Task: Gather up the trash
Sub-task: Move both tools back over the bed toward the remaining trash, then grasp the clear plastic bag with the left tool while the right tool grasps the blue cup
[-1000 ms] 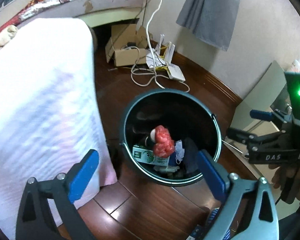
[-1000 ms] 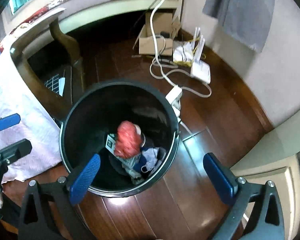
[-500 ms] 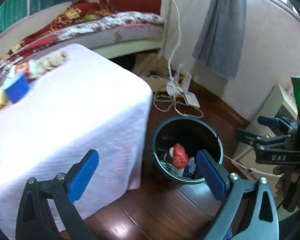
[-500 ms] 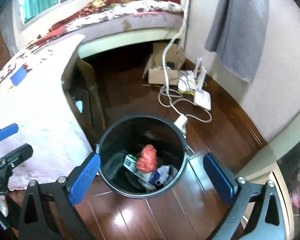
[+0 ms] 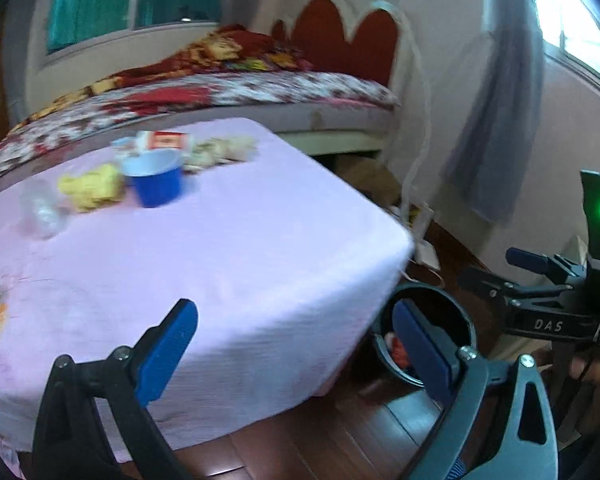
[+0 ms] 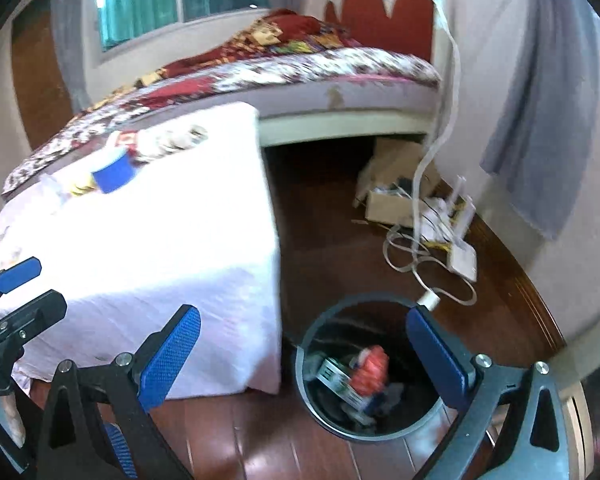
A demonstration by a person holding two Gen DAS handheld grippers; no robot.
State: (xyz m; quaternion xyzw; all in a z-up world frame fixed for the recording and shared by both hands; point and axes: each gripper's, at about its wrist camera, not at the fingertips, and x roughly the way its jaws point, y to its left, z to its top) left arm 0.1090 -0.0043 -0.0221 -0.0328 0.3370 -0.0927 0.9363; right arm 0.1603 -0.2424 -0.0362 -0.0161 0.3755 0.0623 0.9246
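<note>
A black trash bin (image 6: 320,328) stands on the wood floor beside the table (image 5: 260,248); it holds a red wad (image 6: 370,368), a carton and other scraps. It also shows in the left wrist view (image 5: 466,320). On the pink-white tablecloth lie a blue cup (image 5: 156,180), a yellow crumpled wad (image 5: 90,186), a clear plastic piece (image 5: 42,210), a red-and-white pack (image 5: 162,142) and pale scraps (image 5: 220,150). My left gripper (image 5: 296,352) is open and empty above the table's near corner. My right gripper (image 6: 300,360) is open and empty above the bin.
A bed (image 6: 300,68) with a patterned cover runs behind the table. A cardboard box (image 6: 396,184), white cables and routers (image 6: 456,236) lie on the floor by the wall. A grey cloth (image 6: 540,120) hangs on the right wall.
Both grippers have risen and tilted up from the bin. The table top with its trash has come into view and the bin now sits low in both views.
</note>
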